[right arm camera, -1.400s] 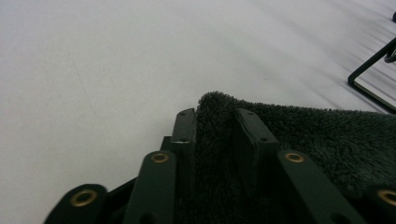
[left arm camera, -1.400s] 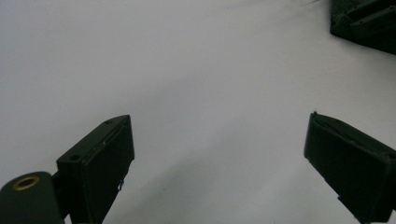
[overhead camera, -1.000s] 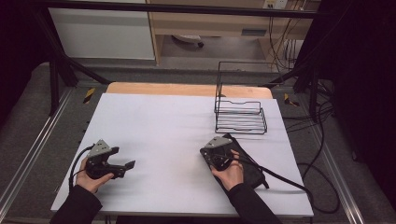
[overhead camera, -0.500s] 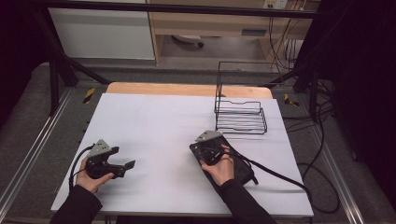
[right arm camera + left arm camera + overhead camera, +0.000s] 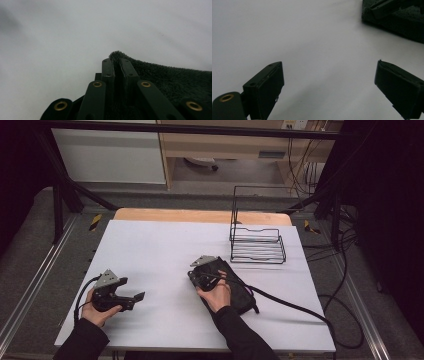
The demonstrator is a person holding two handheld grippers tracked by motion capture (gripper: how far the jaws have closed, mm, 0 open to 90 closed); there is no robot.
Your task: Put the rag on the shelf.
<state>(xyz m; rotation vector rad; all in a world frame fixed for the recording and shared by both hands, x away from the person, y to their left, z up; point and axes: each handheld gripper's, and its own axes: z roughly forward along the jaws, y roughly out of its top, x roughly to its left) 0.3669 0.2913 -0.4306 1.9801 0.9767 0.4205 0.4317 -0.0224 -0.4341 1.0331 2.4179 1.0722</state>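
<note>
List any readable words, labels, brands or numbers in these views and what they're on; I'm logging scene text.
None can be read.
The black towel, the white table, the wire rack and both grippers, left and right, show no lettering.
The small plate on the cabinet edge at the back might carry print, but it is too small and blurred to tell.

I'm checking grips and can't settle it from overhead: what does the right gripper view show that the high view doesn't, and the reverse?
The right gripper view alone shows the right gripper with jaws pressed together on a corner of the dark towel, its fuzzy pile visible. The high view alone shows the wire rack, the left gripper and both of the person's hands. Both show the white table and the towel under the right gripper.
</note>
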